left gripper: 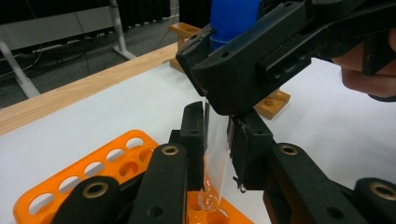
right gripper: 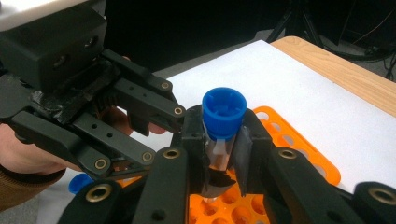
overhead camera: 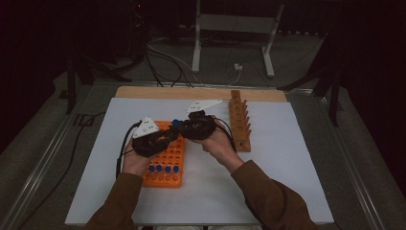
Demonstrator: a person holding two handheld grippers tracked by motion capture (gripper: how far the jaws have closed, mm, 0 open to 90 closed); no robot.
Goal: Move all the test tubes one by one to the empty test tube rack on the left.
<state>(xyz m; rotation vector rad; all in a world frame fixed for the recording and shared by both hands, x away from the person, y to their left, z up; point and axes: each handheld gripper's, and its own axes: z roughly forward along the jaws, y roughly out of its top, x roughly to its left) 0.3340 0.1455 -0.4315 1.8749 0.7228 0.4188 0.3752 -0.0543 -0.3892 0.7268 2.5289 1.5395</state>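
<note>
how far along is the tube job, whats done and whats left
Done: one clear tube with a blue cap is lifted above the orange rack. In hand: both grippers clamp it, the right gripper just under the cap, the left gripper lower on the glass. Left: several capped tubes still stand in the rack's near row, and the wooden rack looks empty, so most work probably remains.

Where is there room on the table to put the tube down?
Bare white mat lies right of the wooden rack, along the near edge, and left of the orange rack. Between the racks it is crowded: both grippers grip the tube there.
</note>
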